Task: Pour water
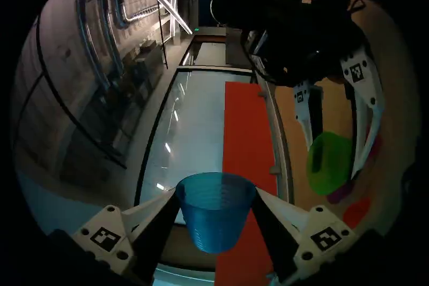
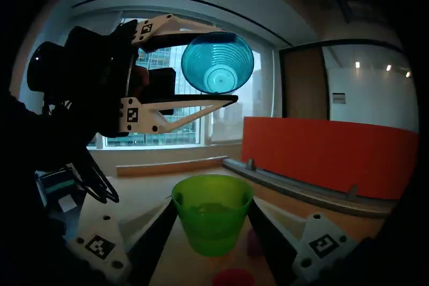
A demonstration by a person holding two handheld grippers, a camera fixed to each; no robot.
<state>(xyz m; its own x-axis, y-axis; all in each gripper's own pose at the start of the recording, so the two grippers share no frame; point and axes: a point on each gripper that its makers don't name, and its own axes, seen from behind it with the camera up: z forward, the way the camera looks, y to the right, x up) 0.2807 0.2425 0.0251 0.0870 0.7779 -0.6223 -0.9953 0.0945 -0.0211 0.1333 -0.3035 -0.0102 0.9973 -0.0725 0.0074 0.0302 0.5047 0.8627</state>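
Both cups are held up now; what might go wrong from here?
1. The translucent blue plastic cup in the left gripper is tipped, well apart from the translucent green plastic cup: water may miss.
2. The right gripper pinches only the green cup's sides; added weight might make it slip.

You've got open air between the tipped blue cup up high and the green cup lower down. The orange partition walls off the tabletop edge, and a small red thing lies near the green cup.
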